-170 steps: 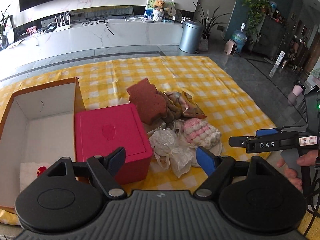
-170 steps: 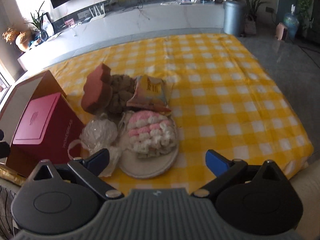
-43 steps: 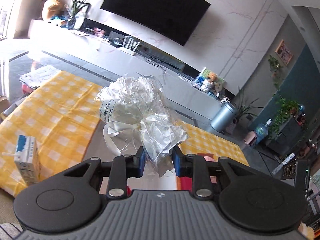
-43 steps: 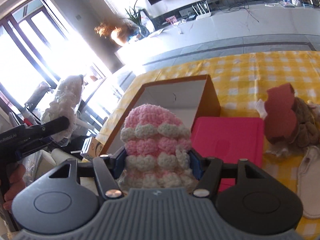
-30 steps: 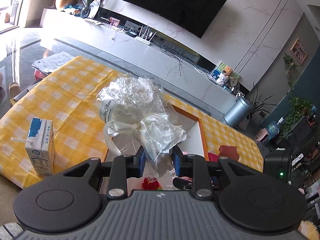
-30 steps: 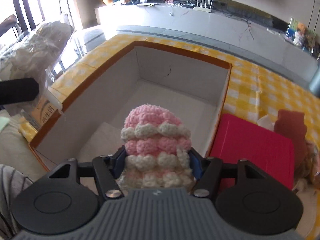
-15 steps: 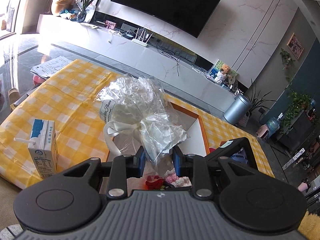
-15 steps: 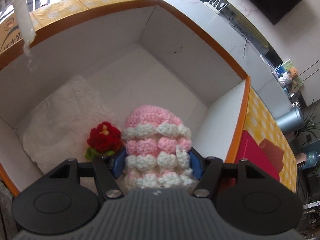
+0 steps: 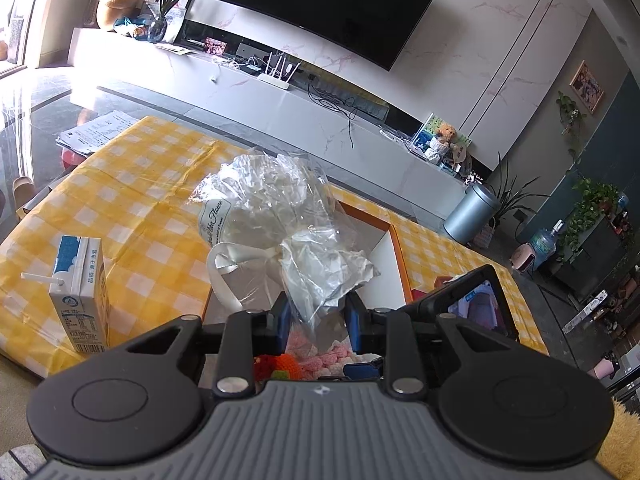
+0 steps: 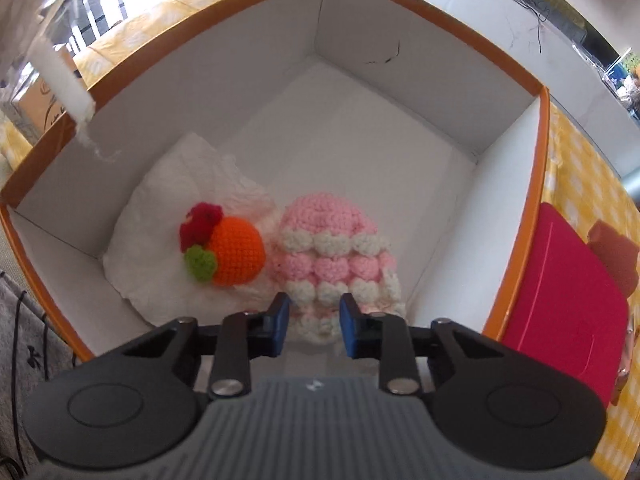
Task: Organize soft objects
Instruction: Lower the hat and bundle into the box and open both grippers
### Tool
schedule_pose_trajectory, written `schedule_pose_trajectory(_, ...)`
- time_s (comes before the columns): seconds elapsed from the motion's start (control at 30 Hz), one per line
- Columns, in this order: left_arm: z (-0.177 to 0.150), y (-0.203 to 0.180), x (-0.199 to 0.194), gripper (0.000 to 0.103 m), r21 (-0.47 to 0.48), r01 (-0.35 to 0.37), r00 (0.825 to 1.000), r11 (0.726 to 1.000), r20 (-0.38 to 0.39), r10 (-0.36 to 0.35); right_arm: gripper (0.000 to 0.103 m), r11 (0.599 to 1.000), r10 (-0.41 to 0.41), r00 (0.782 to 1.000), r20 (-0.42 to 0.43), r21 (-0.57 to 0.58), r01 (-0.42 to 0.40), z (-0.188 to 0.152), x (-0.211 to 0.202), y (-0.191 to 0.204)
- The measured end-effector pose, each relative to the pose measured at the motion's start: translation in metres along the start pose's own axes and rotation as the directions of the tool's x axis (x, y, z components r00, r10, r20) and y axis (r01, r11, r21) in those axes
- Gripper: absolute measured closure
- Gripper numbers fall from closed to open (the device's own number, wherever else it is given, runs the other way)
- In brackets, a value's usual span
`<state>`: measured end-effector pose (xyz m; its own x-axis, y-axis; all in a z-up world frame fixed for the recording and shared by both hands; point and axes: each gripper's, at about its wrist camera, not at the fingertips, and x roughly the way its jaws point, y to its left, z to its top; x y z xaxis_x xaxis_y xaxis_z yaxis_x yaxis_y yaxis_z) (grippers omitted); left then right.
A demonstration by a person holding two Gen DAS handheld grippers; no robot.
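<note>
The right wrist view is looking steeply down into an open box (image 10: 400,92) with white walls and an orange rim, where a pink and white crocheted hat (image 10: 336,256) is lying on the floor of the box next to an orange crocheted ball (image 10: 236,252) with a red flower and green leaf, which is sitting on a folded white cloth (image 10: 168,216). The right gripper (image 10: 313,318) is hanging just above the near edge of the hat with its blue pads closing, and the pads are standing apart from the yarn, so the hat is lying released. A red box (image 10: 568,292) is sitting just outside the orange rim on the right. The left wrist view is showing what that one is cropping away: the left gripper (image 9: 316,322) is clenched on the tail of a crinkled clear plastic bundle (image 9: 272,208) tied with a white ribbon, holding it up over the same box (image 9: 394,252), with the hat and the ball only peeking out as pink and orange scraps below the pads. It is also taking in the yellow and white checked cloth (image 9: 132,216) covering the surface, a milk carton (image 9: 80,292) with a straw standing on it at the left, and the room behind: a dark television (image 9: 328,4) on a marbled wall, a long white console, a metal bin (image 9: 470,214) and potted plants.
</note>
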<state>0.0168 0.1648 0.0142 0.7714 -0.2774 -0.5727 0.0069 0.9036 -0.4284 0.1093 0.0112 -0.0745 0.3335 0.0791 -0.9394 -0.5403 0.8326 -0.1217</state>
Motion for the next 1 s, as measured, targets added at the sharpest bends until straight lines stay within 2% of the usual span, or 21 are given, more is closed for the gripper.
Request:
schedule_pose_trajectory(0.07,0.001,0.001,0.002,0.072,0.0,-0.006,1.0,1.0,-0.005,0.006,0.074,1.0,0.009,1.0,-0.005,0.007,-0.009,-0.001,-0.004,-0.005)
schedule_pose_trajectory(0.1,0.001,0.002,0.003,0.072,-0.001,-0.008,1.0,1.0,-0.008,0.008,0.066,0.999,0.032,0.999,-0.003,0.013,-0.032,0.0,-0.008,-0.005)
schedule_pose_trajectory(0.17,0.001,0.003,0.004,0.071,-0.003,-0.01,1.0,1.0,-0.012,0.01,0.058,0.997,0.069,0.997,0.017,0.028,-0.069,0.003,-0.017,-0.008)
schedule_pose_trajectory(0.33,0.001,0.004,0.006,0.071,-0.002,-0.004,1.0,1.0,-0.016,0.004,0.055,0.999,0.043,0.993,0.108,0.015,-0.045,0.002,-0.05,-0.012)
schedule_pose_trajectory(0.53,0.003,-0.002,0.007,0.071,0.03,-0.018,1.0,0.999,-0.021,0.019,0.051,0.994,0.038,0.976,0.214,0.092,-0.059,-0.002,-0.071,-0.037)
schedule_pose_trajectory(0.6,0.008,-0.007,0.011,0.071,0.064,-0.037,0.999,0.997,-0.032,0.039,0.048,0.991,0.048,0.967,0.249,0.111,-0.078,-0.004,-0.075,-0.046)
schedule_pose_trajectory(0.7,0.019,-0.014,0.03,0.071,0.106,-0.078,0.994,0.991,-0.073,0.086,0.047,0.982,0.072,0.957,0.28,0.148,-0.117,-0.003,-0.073,-0.057)
schedule_pose_trajectory(0.73,0.022,-0.019,0.04,0.071,0.135,-0.109,0.989,0.985,-0.086,0.121,0.047,0.978,0.078,0.954,0.291,0.161,-0.129,-0.003,-0.072,-0.06)
schedule_pose_trajectory(0.8,0.024,-0.031,0.061,0.071,0.24,-0.19,0.971,0.952,-0.098,0.218,0.047,0.974,0.078,0.949,0.305,0.181,-0.138,-0.003,-0.07,-0.065)
schedule_pose_trajectory(0.83,0.024,-0.035,0.073,0.071,0.282,-0.208,0.963,0.937,-0.108,0.247,0.047,0.972,0.075,0.947,0.312,0.19,-0.14,-0.003,-0.069,-0.068)
schedule_pose_trajectory(0.97,0.015,-0.041,0.117,0.071,0.358,-0.227,0.943,0.906,-0.151,0.296,0.048,0.97,0.076,0.937,0.342,0.191,-0.148,-0.003,-0.061,-0.073)
schedule_pose_trajectory(1.0,0.011,-0.04,0.126,0.071,0.373,-0.248,0.933,0.894,-0.158,0.325,0.048,0.969,0.074,0.935,0.346,0.197,-0.149,-0.003,-0.058,-0.075)
